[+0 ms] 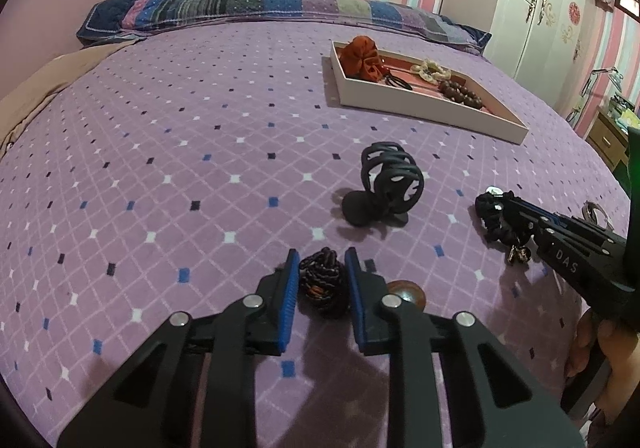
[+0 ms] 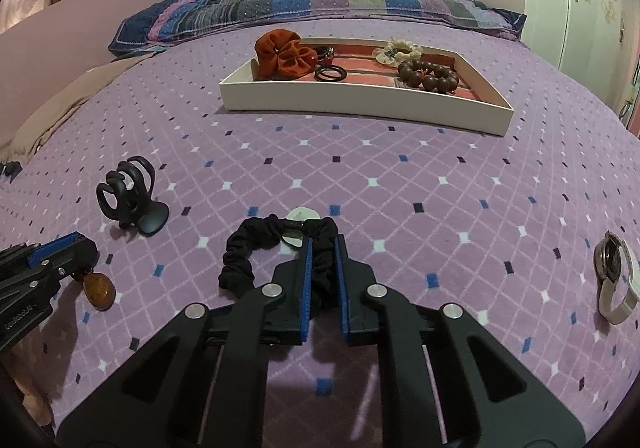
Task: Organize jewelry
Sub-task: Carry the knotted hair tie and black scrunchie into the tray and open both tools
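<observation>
Tray (image 2: pixel 360 103) behind claw clip (image 2: pixel 130 195), farther right; scrunchie (image 2: pixel 256 248) right of claw; pendant (image 2: pixel 100 290) before it.
</observation>
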A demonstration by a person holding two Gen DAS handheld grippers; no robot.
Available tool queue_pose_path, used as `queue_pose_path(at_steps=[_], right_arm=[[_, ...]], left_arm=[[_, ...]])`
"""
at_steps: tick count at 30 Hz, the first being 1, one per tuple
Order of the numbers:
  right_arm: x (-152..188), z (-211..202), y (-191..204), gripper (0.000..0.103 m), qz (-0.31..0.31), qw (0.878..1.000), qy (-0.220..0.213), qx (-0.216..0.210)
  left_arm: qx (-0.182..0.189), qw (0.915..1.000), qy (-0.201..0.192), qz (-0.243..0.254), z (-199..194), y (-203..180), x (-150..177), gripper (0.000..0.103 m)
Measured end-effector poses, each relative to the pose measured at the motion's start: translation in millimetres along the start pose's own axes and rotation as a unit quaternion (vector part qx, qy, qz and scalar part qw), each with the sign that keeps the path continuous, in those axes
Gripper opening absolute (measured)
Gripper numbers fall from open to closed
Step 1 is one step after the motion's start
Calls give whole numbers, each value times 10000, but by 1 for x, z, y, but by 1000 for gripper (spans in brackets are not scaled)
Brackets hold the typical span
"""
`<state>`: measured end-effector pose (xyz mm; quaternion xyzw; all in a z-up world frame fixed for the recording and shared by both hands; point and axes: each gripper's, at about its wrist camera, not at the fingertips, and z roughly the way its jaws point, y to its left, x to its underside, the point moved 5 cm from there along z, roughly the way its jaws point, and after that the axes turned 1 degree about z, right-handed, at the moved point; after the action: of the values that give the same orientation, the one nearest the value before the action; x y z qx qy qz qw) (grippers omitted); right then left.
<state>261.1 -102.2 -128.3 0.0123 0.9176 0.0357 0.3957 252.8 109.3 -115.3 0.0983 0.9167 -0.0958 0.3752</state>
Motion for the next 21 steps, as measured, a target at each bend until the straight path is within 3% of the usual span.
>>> queue_pose_path(at_steps=[12,21], right_arm=[[-32,-26,-25,11,4,9994,-340,-31],[-92,-39,-59,10,-61,9974,-717,34]], left_arm=[[-221,9990,-378,98,-36,-17,-41,23],[-212,9964,-807,154,-45,-49,-121,23]])
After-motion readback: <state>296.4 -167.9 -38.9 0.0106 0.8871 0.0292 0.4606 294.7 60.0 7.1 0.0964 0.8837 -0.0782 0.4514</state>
